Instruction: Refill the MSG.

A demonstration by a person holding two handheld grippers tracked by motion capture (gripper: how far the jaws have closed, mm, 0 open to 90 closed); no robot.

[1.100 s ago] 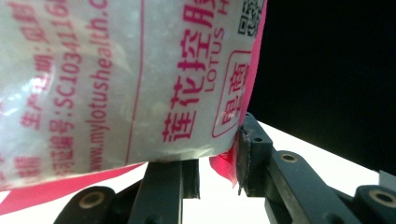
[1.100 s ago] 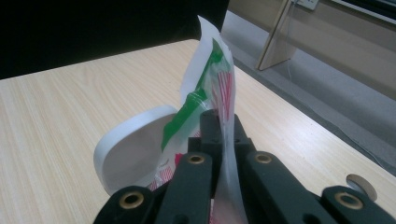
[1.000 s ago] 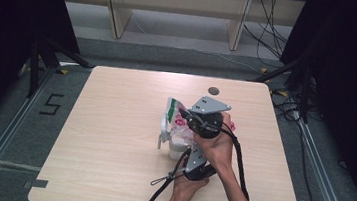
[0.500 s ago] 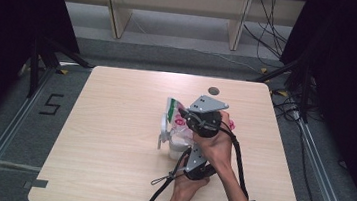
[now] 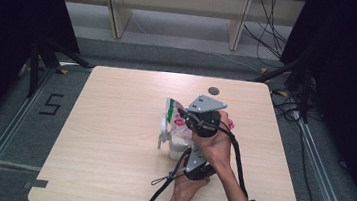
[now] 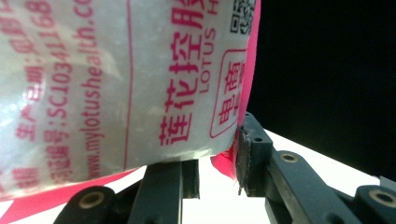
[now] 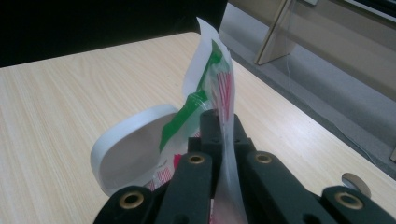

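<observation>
two hand-held grippers work a printed plastic pouch (image 5: 179, 116) just right of centre on a pale wooden table (image 5: 112, 139). the right gripper (image 7: 223, 122) is clamped tight on the pouch's upper edge; the left gripper (image 6: 217, 154) is closed on its lower pink corner. a white cup (image 7: 133, 151) sits at the pouch's 7 o'clock. judging by this, the pouch is secured but whether it is opened cannot be told; emptying appears to remain. beyond the table, at 12 o'clock, grey floor, cables (image 5: 269, 34) and wooden shelf legs (image 5: 116, 8).
</observation>
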